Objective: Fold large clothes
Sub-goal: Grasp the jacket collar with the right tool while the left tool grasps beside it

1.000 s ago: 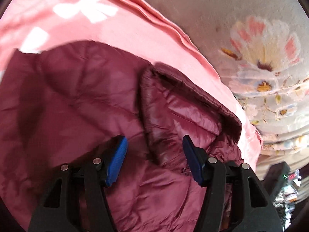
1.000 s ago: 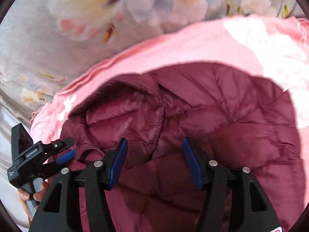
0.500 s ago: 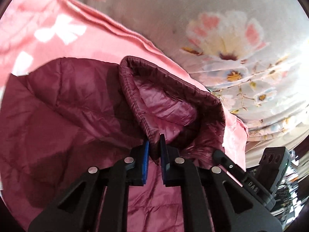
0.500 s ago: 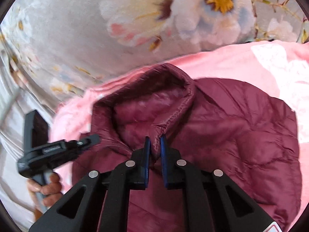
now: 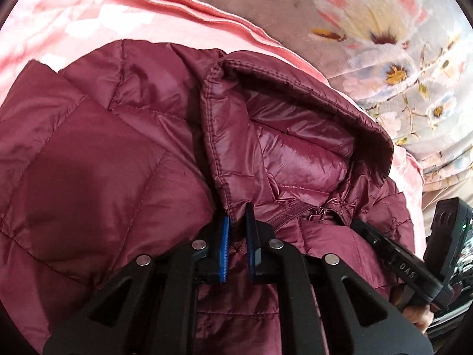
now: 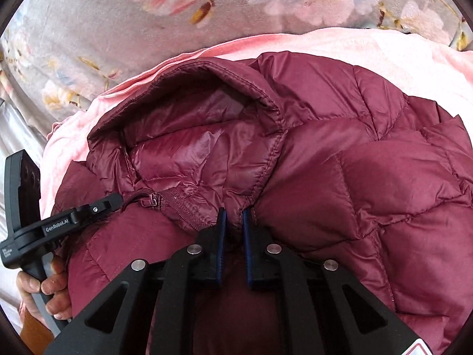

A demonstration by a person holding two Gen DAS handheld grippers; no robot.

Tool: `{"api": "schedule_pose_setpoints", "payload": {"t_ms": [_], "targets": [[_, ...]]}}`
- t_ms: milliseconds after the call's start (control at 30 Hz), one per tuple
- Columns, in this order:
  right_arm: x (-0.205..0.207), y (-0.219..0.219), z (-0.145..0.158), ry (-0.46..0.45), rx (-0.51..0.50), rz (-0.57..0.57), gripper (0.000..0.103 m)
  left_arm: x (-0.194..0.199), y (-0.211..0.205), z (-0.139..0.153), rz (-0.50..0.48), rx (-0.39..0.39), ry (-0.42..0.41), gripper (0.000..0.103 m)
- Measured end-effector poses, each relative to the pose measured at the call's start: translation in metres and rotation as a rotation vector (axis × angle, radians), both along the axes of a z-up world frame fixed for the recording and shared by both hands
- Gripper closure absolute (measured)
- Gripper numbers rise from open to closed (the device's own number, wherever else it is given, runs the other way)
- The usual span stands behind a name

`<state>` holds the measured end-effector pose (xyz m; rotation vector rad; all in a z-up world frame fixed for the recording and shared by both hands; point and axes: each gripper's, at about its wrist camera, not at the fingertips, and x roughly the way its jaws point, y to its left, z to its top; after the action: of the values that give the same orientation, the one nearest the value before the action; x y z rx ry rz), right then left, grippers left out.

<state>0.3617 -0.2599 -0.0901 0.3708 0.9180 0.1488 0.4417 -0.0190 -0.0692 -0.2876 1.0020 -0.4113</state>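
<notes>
A maroon quilted puffer jacket [image 5: 103, 162] lies front up on a pink blanket, its hood [image 5: 295, 148] standing open. My left gripper [image 5: 236, 216] is shut on the hood's stitched front edge, just left of the zipper [image 5: 295, 213]. In the right wrist view the same jacket [image 6: 369, 177] fills the frame. There my right gripper [image 6: 234, 214] pinches the hood's [image 6: 192, 148] other front edge, right of the zipper [image 6: 177, 201], with its jaws still closing on the fabric. Each gripper shows at the edge of the other's view.
The pink blanket [image 5: 88, 14] [image 6: 325, 44] lies over a grey floral bedsheet [image 5: 369, 29] [image 6: 118, 29]. A hand [image 6: 44, 287] holds the left gripper's handle at the lower left. Clutter shows beyond the bed's edge [image 5: 461, 254].
Both grippers went from wide open over the jacket to closed on the two front edges of the hood. The hood has lifted and now stands open between them.
</notes>
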Motion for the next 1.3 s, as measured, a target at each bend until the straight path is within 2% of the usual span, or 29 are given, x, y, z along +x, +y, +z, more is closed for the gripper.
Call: {"api": "schedule_pose_setpoints", "payload": {"t_ms": [100, 133, 233, 333, 400, 533, 567, 633, 700, 767, 833, 967, 1067, 1167, 1233, 1300], "targets": [[-0.006, -0.007, 0.01, 0.007, 0.018, 0.002, 0.093, -0.009, -0.003, 0.005, 0.002, 0.029, -0.033, 0.091], [-0.013, -0.011, 0.017, 0.0, 0.016, -0.002, 0.088, -0.015, -0.002, 0.01, 0.003, 0.044, -0.045, 0.088], [-0.035, -0.018, 0.038, -0.04, -0.025, -0.016, 0.082, -0.035, 0.005, 0.029, -0.005, 0.126, -0.106, 0.08], [-0.042, -0.02, 0.06, -0.075, -0.024, -0.012, 0.082, -0.048, 0.012, 0.046, -0.014, 0.216, -0.149, 0.08], [-0.035, -0.016, 0.067, -0.092, -0.011, -0.011, 0.085, -0.048, 0.011, 0.062, 0.003, 0.203, -0.179, 0.08], [-0.008, 0.005, 0.066, -0.098, -0.011, -0.003, 0.087, -0.029, -0.005, 0.085, 0.034, 0.099, -0.176, 0.08], [-0.002, 0.01, 0.062, -0.087, -0.021, -0.001, 0.089, -0.021, -0.011, 0.083, 0.036, 0.09, -0.161, 0.08], [0.005, 0.016, 0.046, -0.051, -0.066, -0.001, 0.092, -0.009, -0.022, 0.069, 0.05, 0.128, -0.13, 0.08], [0.006, 0.016, 0.029, -0.014, -0.086, -0.004, 0.094, 0.001, -0.026, 0.044, 0.059, 0.181, -0.073, 0.08], [0.007, 0.014, 0.017, 0.005, -0.086, -0.005, 0.101, 0.005, -0.025, 0.023, 0.07, 0.193, -0.028, 0.08], [0.005, 0.012, 0.011, -0.002, -0.087, 0.003, 0.102, 0.003, -0.023, 0.015, 0.067, 0.18, -0.044, 0.079], [0.002, 0.018, 0.007, -0.032, -0.146, 0.012, 0.102, -0.003, -0.027, 0.011, 0.049, 0.225, -0.098, 0.079], [0.002, 0.023, 0.007, -0.042, -0.18, 0.013, 0.102, -0.006, -0.031, 0.01, 0.045, 0.257, -0.134, 0.079], [0.002, 0.016, 0.013, -0.022, -0.143, 0.012, 0.102, -0.006, -0.027, 0.01, 0.054, 0.231, -0.136, 0.079], [-0.004, 0.006, 0.029, -0.028, -0.091, -0.009, 0.097, -0.01, -0.018, 0.018, 0.063, 0.204, -0.124, 0.079], [-0.009, -0.003, 0.055, -0.083, -0.045, -0.026, 0.094, -0.017, -0.005, 0.034, 0.07, 0.162, -0.14, 0.08]]}}
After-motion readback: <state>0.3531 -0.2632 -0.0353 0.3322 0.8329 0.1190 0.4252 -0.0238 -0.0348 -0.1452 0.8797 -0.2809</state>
